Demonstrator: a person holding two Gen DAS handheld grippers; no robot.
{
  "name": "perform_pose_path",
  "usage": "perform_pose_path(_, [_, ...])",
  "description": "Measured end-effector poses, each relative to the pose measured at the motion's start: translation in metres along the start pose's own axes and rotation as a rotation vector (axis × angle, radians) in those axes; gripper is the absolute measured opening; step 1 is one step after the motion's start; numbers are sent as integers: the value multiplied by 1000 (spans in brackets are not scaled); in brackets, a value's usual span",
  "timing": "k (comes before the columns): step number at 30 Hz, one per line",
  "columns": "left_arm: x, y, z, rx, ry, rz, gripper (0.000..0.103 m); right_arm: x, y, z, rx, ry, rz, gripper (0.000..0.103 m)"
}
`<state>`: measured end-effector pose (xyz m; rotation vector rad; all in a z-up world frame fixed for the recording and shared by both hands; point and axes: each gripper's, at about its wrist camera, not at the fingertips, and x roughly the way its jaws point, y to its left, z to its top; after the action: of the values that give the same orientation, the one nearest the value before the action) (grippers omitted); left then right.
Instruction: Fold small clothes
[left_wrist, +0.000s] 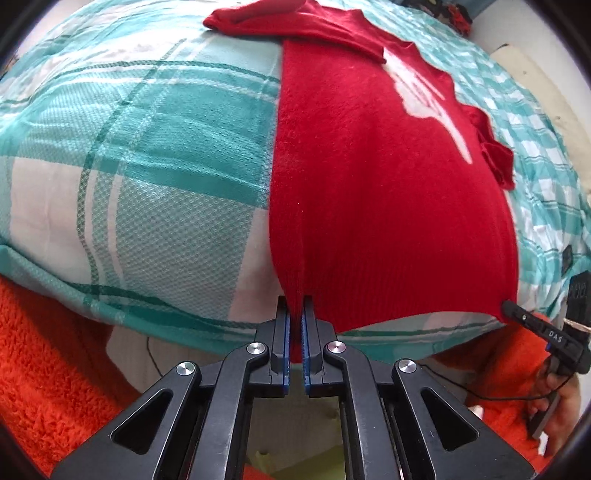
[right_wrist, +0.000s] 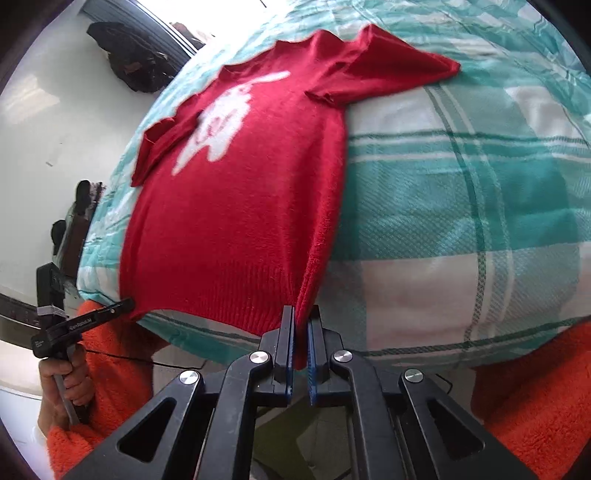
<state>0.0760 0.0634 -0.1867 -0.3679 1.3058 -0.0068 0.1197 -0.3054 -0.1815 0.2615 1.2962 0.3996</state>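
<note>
Your red sweater (left_wrist: 369, 184) with its white motif is lying flat, hem at the bed's (left_wrist: 147, 147) near edge, neck pointing away; your left gripper (left_wrist: 295, 314) and right gripper (right_wrist: 302, 325) are each pinching a hem corner.

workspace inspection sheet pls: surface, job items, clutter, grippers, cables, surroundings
Surface: bed with teal and white plaid cover, rumpled at the far side.
Job's things: one red sweater lying flat, front up, white motif showing; both sleeves folded in over the body.
Clutter: nothing seen on the cover.
Grippers: left gripper shut on the sweater's bottom hem at one corner; right gripper shut on the hem at the other corner.
Cables: thin black cable running from the left gripper's handle across the orange fleece sleeve.
Surroundings: white wall beside the bed, dark items hanging on it; too blurred to name.
</note>
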Motion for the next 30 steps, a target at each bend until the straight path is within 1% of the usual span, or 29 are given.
perform_pose_path(2, [3, -10, 1, 50, 1, 66, 2, 23, -7, 2, 22, 50, -33, 5])
perform_pose_path(5, [-2, -21, -3, 104, -18, 121, 2, 32, -2, 5, 1, 65, -80, 5])
perform_pose_path(9, [-6, -22, -1, 102, -27, 127, 1, 29, 5, 3, -30, 74, -109, 4])
perform_pose_path(12, [5, -19, 0, 89, -6, 134, 1, 30, 4, 0, -15, 82, -129, 4])
perform_pose_path(15, [19, -22, 6, 104, 5, 168, 1, 36, -2, 0, 7, 89, -130, 4])
perform_pose_path(20, [29, -32, 10, 130, 2, 215, 2, 50, -2, 3, 0, 89, -157, 4])
perform_pose_path(30, [38, -43, 15, 124, -14, 236, 2, 59, 6, 2, -15, 69, -172, 4])
